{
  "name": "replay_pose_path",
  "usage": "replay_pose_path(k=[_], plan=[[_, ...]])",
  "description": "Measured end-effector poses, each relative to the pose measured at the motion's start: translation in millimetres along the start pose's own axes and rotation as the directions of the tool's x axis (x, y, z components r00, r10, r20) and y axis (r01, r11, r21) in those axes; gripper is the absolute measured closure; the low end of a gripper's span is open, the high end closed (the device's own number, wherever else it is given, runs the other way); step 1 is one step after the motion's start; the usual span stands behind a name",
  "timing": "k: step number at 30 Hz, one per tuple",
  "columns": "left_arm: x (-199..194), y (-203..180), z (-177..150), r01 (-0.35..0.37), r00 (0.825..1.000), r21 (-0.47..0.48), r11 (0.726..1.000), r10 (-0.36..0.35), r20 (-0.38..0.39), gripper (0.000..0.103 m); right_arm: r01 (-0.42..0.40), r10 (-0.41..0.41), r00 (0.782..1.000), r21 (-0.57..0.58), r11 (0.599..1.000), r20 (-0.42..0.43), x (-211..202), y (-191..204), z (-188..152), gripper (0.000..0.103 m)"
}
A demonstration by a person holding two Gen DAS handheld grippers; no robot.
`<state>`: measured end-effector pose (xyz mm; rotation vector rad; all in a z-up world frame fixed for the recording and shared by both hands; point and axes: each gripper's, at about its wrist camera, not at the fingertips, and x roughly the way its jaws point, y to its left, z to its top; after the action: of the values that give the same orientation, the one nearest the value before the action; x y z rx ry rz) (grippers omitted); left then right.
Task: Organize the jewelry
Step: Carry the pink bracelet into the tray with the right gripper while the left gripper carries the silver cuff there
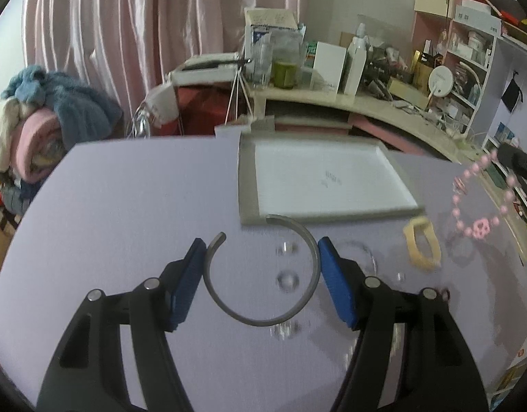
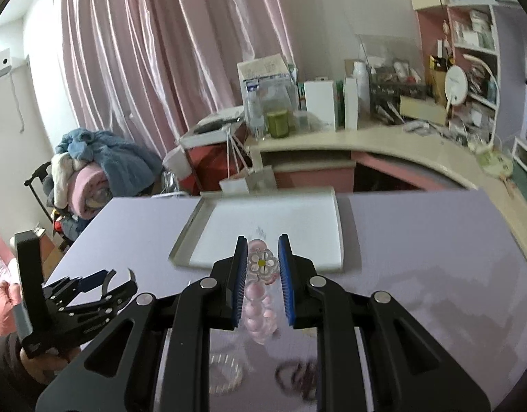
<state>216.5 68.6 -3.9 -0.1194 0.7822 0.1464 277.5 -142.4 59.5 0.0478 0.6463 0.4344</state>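
We see 2 grippers above the lavender table, left gripper clamped on 1 grey open bangle, right gripper nearly closed around 1 pink bead bracelet, 1 white tray ahead.

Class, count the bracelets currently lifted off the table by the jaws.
2: the grey open cuff bracelet between the left jaws, the pink beaded bracelet in the right jaws. Other pieces lie blurred on the table.
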Motion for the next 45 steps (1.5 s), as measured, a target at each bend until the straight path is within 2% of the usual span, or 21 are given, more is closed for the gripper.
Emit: replay_pose_path(k=[4,14,20,21,23,24,29,34,39,45], plan=[[20,-5,25,0.003,1.0,0.017,1.0,-0.003,-0.001,0.037,0.009,-0.008,1.0,0.021,1.0,-0.029,45,-6,22,0.084],[80,-15,70,0.02,0.999,0.034,0.999,-0.019,-0.031,0.037,-0.032,0.043,0.988,0.075,0.997,-0.147,160,-13,40,0.084],[112,-18,91,0.027,0.999,0.025,0.999,-0.026,-0.031,0.037,0.031,-0.012,0.974,0.082,0.996,-0.225,212,-37,33,0.083],[115,-18,93,0.029,0.999,0.022,0.999,-0.029,-0.031,0.037,0.035,-0.016,0.972,0.076,0.997,-0.235,215,-38,31,0.082],[122,-20,97,0.032,0.999,0.02,0.999,-0.032,-0.032,0.037,0.048,-0.028,0.969,0.073,0.996,-0.246,213,-44,28,0.051],[124,-20,98,0.033,0.999,0.022,0.999,-0.032,-0.031,0.037,0.055,-0.034,0.973,0.084,0.995,-0.229,205,-48,27,0.029],[139,-30,104,0.046,0.998,0.035,0.998,-0.044,-0.039,0.037,0.07,-0.046,0.981,0.124,0.99,-0.187,180,-69,29,0.027],[156,-36,108,0.066,0.996,0.027,0.997,-0.064,-0.058,0.037,0.12,-0.099,0.98,0.12,0.986,-0.172,160,-82,23,0.027],[179,-40,110,0.083,0.992,0.001,0.997,-0.082,-0.094,0.037,0.147,-0.123,0.974,0.118,0.982,-0.188,148,-89,10,0.027],[205,-43,112,0.062,0.99,0.011,0.998,-0.06,-0.13,0.037,0.157,-0.126,0.972,0.152,0.976,-0.196,144,-95,2,0.027]])
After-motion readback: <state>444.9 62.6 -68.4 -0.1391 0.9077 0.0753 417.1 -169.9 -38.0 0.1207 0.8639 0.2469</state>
